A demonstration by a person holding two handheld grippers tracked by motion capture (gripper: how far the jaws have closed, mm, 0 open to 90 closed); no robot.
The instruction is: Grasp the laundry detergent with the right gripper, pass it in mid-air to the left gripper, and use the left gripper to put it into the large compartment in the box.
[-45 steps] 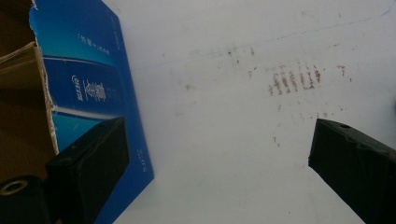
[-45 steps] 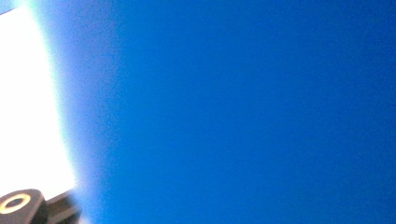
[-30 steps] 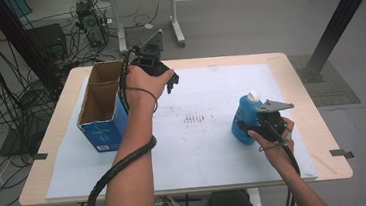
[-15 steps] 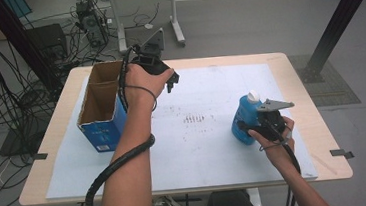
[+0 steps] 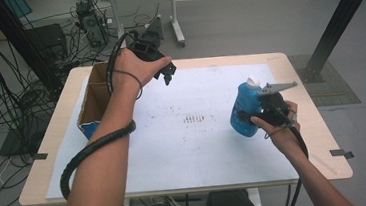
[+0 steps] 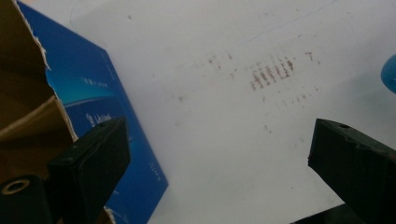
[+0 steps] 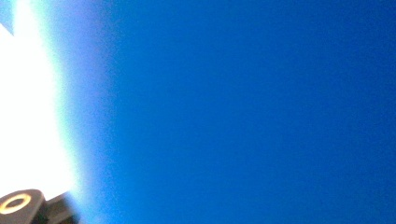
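White table sheet [image 5: 200, 146] holds open cardboard box [image 5: 93, 98] and blue bottle [image 5: 245, 108].

The blue bottle [image 5: 245, 108] with a white cap stood upright at the table's right. The open box [image 5: 92, 100] sat at its left edge

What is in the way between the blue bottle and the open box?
Nothing visible. The bottle stands at the right of the table, with the right gripper against it, and the box stands at the left. Between them lies only the bare white sheet. The left gripper hangs open near the box.
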